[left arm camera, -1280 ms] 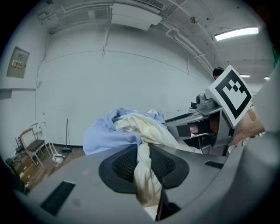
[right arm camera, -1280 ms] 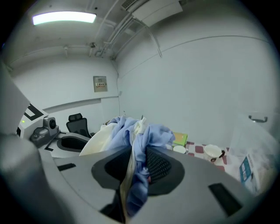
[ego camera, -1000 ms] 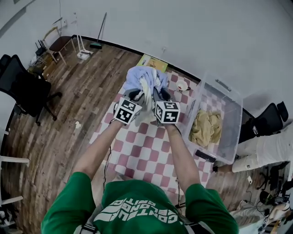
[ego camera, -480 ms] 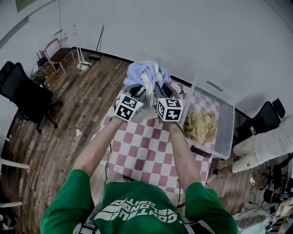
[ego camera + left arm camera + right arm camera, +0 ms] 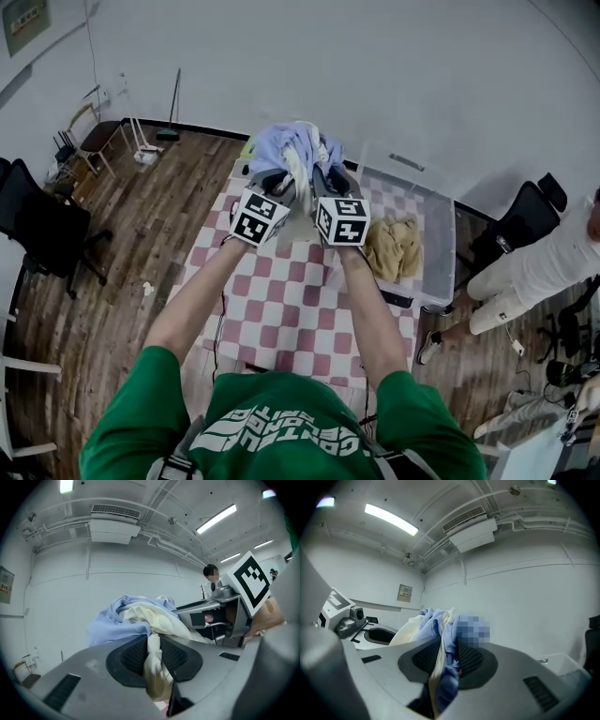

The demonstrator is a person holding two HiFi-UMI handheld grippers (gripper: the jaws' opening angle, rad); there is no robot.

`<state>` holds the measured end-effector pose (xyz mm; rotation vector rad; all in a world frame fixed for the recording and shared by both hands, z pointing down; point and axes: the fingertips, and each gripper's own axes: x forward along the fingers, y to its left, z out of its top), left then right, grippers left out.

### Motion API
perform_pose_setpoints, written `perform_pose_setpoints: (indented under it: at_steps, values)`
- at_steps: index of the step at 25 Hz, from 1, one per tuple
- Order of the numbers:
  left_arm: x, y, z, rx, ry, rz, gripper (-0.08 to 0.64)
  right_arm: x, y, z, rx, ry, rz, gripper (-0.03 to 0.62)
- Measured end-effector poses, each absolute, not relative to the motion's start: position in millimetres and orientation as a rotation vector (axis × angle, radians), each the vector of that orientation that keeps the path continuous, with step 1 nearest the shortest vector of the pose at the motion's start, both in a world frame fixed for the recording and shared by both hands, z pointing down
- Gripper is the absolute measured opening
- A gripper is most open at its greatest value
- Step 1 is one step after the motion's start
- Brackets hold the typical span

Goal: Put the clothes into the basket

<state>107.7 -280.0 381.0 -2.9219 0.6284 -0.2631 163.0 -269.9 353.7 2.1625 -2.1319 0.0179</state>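
The left gripper (image 5: 278, 185) pinches cream fabric and the right gripper (image 5: 324, 180) blue, both shut on one bundle of clothes (image 5: 295, 148) so it lifts as a single load over the far end of the checkered table (image 5: 291, 300). The clear basket (image 5: 443, 246), a tan garment (image 5: 392, 248) inside, sits to the right.

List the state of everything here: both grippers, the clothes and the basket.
left gripper: shut on the clothes bundle.
right gripper: shut on the clothes bundle.
clothes bundle: bunched, held in the air by both grippers.
basket: open-topped, not empty.
tan garment: crumpled, lying inside the basket.
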Motion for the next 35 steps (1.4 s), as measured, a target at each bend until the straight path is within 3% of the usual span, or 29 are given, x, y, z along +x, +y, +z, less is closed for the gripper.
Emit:
perform_pose_setpoints:
  at_steps: [19, 35]
  values:
    - [312, -134, 360, -2.933, 0.149, -0.198, 0.071, 360, -106, 330, 2.496, -1.767, -0.01, 0.1]
    - [378, -89, 385, -2.937, 0.007, -0.274, 0.071, 425, -60, 356, 2.567, -1.666, 0.064, 0.1]
